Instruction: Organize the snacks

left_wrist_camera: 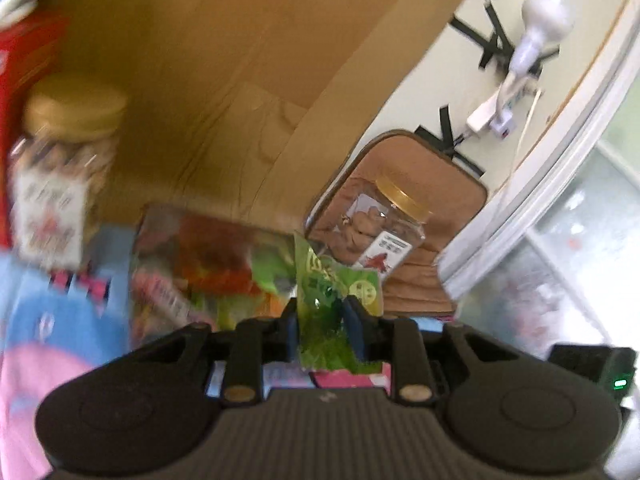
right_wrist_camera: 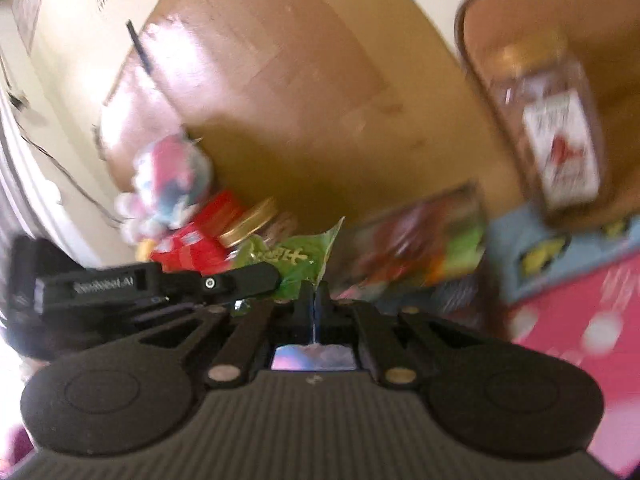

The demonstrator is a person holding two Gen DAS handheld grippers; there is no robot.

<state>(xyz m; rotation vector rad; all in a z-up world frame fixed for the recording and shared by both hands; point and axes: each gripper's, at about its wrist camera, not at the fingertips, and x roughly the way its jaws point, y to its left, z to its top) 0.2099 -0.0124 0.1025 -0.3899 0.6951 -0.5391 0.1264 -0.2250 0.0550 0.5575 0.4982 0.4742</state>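
Note:
My left gripper (left_wrist_camera: 322,322) is shut on a green snack packet (left_wrist_camera: 336,284), which stands up between its fingers. My right gripper (right_wrist_camera: 316,296) is shut on an edge of the same green packet (right_wrist_camera: 296,260); the left gripper's black body (right_wrist_camera: 160,280) lies across the left of the right wrist view. A gold-lidded clear jar (left_wrist_camera: 384,228) of snacks lies in a brown tray (left_wrist_camera: 420,152). Another gold-lidded jar (left_wrist_camera: 64,168) stands at the left. A colourful snack bag (left_wrist_camera: 208,256) lies ahead, blurred.
A large cardboard box (left_wrist_camera: 240,60) stands behind the snacks. Red packets (right_wrist_camera: 196,240) and a pink-blue bag (right_wrist_camera: 168,184) lie by it. A pink and blue cloth (left_wrist_camera: 48,340) covers the surface. A white lamp (left_wrist_camera: 536,28) sits on the pale tabletop at the right.

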